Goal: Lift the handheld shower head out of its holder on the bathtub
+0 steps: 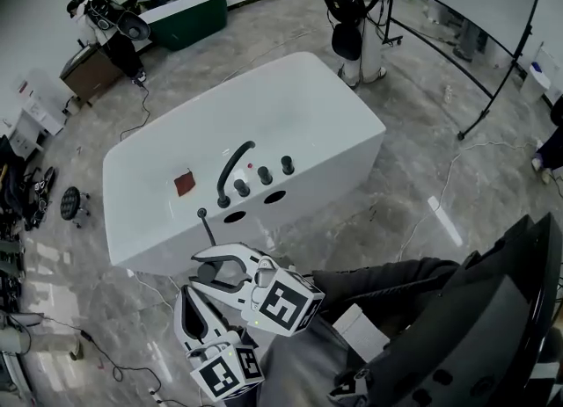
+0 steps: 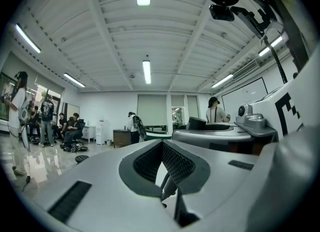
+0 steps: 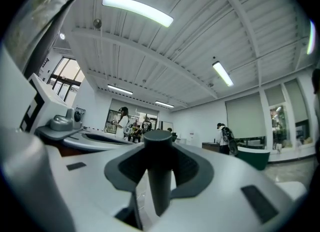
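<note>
A white bathtub (image 1: 158,161) fills the middle of the head view, with a curved black faucet (image 1: 236,163) and three black knobs (image 1: 264,175) on its near deck. The black handheld shower head (image 1: 204,221) stands upright at the tub's near edge. My right gripper (image 1: 207,272) reaches to it, open. In the right gripper view the dark handle (image 3: 158,176) stands between the jaws with space on both sides. My left gripper (image 1: 193,308) hangs just below and nearer to me, open and holding nothing. Through its gap (image 2: 162,148) I see a thin chrome hose (image 2: 169,188).
A red square patch (image 1: 184,183) lies on the tub deck, and two dark oval openings (image 1: 234,216) sit in the near rim. A person (image 1: 361,10) stands beyond the tub. A green tub (image 1: 185,14) is at the back left, a board stand (image 1: 501,54) to the right, and cables (image 1: 141,115) cross the floor.
</note>
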A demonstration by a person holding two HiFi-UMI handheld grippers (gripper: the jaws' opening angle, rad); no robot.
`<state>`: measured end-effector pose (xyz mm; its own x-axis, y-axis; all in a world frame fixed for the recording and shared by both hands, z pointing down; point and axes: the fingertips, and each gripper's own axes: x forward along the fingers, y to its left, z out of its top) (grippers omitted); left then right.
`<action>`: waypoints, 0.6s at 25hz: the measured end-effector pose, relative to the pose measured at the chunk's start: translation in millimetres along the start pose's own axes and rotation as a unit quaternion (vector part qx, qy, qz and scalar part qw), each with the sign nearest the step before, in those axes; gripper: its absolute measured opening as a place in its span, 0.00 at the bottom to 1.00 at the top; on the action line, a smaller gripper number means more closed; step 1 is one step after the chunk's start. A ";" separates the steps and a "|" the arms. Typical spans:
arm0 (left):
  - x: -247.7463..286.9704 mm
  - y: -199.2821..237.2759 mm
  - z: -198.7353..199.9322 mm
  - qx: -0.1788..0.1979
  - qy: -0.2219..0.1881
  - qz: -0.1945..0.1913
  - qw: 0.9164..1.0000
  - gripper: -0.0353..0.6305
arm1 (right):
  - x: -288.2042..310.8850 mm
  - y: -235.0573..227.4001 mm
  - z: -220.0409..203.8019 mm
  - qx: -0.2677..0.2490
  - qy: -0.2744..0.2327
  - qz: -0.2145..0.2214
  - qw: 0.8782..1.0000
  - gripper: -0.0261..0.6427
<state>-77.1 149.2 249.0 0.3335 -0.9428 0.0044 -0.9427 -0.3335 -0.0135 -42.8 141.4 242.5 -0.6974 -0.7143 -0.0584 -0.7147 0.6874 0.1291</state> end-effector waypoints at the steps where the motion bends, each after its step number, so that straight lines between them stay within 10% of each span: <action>1: 0.9 1.1 -0.6 -0.001 -0.001 0.002 1.000 0.06 | 1.5 -0.2 -0.5 0.000 -0.001 0.003 1.000 0.23; 15: 16.2 -10.9 3.3 0.006 0.006 0.016 1.000 0.06 | -0.2 -20.4 2.5 0.008 -0.010 0.021 1.000 0.23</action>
<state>-61.3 137.6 245.9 0.3029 -0.9529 0.0152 -0.9526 -0.3032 -0.0254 -28.3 127.9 237.3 -0.7280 -0.6817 -0.0723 -0.6850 0.7191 0.1168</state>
